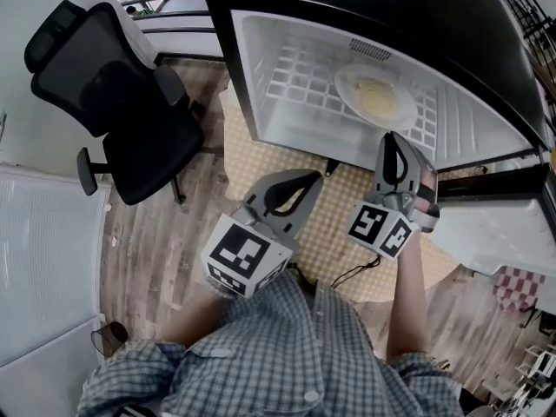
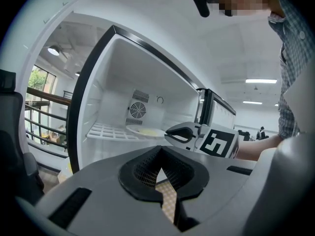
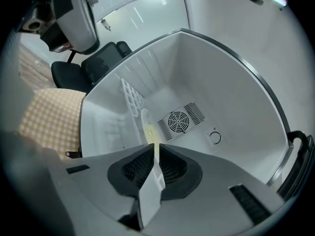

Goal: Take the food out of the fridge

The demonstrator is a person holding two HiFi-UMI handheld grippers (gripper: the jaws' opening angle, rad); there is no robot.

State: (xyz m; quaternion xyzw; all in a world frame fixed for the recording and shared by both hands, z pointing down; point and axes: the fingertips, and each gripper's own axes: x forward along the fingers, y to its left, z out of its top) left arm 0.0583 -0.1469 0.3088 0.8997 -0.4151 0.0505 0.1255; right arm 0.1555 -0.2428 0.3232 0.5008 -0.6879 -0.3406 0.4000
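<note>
The fridge [image 1: 486, 50] stands open, white inside. A pale plate of yellowish food [image 1: 375, 95] lies on its white wire shelf [image 1: 304, 81]. My right gripper [image 1: 393, 142] is shut and empty just in front of the fridge opening, pointing at the plate. My left gripper [image 1: 300, 185] is shut and empty, lower and to the left, over the checked mat. The left gripper view shows its jaws [image 2: 160, 167] together, the plate [image 2: 145, 131] on the shelf [image 2: 106, 130], and the right gripper [image 2: 171, 131] beside it. In the right gripper view its rolled jaws [image 3: 156, 154] frame the plate [image 3: 146, 127] edge-on.
A black office chair [image 1: 122, 102] stands left of the fridge on the wood floor. A yellow checked mat [image 1: 330, 215] lies before the fridge. The open fridge door [image 1: 499, 228] sticks out at the right. A white cabinet [image 1: 43, 259] is at the left.
</note>
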